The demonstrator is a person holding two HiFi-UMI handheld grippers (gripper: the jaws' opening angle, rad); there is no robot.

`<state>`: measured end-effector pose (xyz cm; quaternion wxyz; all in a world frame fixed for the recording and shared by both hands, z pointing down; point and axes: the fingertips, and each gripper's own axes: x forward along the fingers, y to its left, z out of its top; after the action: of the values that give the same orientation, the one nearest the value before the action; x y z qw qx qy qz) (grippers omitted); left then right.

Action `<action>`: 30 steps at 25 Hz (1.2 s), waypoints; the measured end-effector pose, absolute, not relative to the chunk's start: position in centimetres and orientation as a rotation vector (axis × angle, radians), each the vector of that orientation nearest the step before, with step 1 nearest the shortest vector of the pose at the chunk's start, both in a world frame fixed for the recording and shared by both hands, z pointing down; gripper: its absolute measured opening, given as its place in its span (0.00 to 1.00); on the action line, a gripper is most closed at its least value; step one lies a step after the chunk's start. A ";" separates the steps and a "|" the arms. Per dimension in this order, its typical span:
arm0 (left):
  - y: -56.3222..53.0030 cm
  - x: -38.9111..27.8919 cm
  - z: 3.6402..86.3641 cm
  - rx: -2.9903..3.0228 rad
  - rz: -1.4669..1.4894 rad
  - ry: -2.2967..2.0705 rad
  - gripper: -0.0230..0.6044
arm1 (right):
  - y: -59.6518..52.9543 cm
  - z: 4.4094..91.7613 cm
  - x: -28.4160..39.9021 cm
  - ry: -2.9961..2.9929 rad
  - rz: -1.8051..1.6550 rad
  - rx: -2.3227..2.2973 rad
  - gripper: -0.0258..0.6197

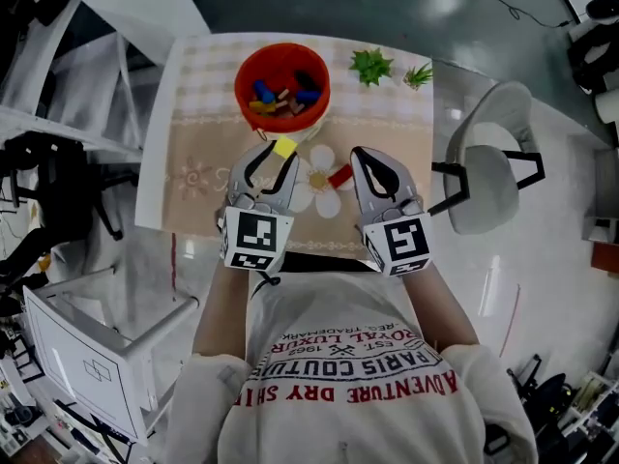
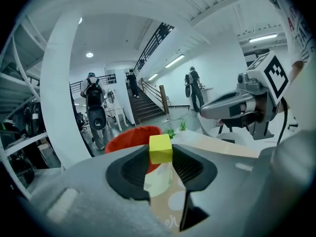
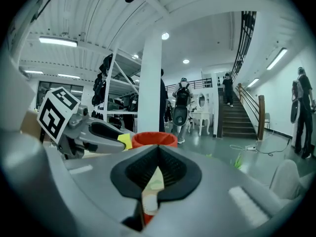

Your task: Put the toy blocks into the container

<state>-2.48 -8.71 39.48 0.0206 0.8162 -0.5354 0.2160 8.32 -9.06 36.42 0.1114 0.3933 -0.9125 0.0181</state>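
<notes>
Blocks [image 1: 280,95] already fill part of the red bucket [image 1: 253,66]. Left tongs [image 1: 279,155] grip a yellow block [image 1: 284,147] near its rim. Right tongs [image 1: 360,157] are closed and empty. One red block [image 1: 340,175] is left on the tabletop [image 1: 193,153].

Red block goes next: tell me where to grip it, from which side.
Grip the red block across its two long sides, near the middle, coming from above. It seems to lie flat and slanted on the cloth, so turn the jaws across that slant.
</notes>
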 end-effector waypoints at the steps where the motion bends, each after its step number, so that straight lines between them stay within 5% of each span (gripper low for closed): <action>1: -9.2 -3.0 38.7 2.540 0.659 -1.673 0.28 | -9.3 36.0 8.0 -2.683 0.043 1.161 0.04; 11: -14.6 -6.8 35.1 2.575 0.593 -1.714 0.28 | -12.7 33.3 6.1 -2.668 -0.022 1.242 0.04; 27: -19.7 -9.2 40.7 2.465 0.680 -1.643 0.29 | -15.5 35.7 5.3 -2.550 0.024 1.297 0.04; 30: -20.0 -9.3 40.5 2.427 0.617 -1.673 0.53 | -15.3 35.8 5.6 -2.550 0.016 1.277 0.04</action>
<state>-9.28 -20.03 40.53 0.0649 0.8041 -0.5545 0.2043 5.56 -15.33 35.78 0.1441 0.4431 -0.8848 0.0054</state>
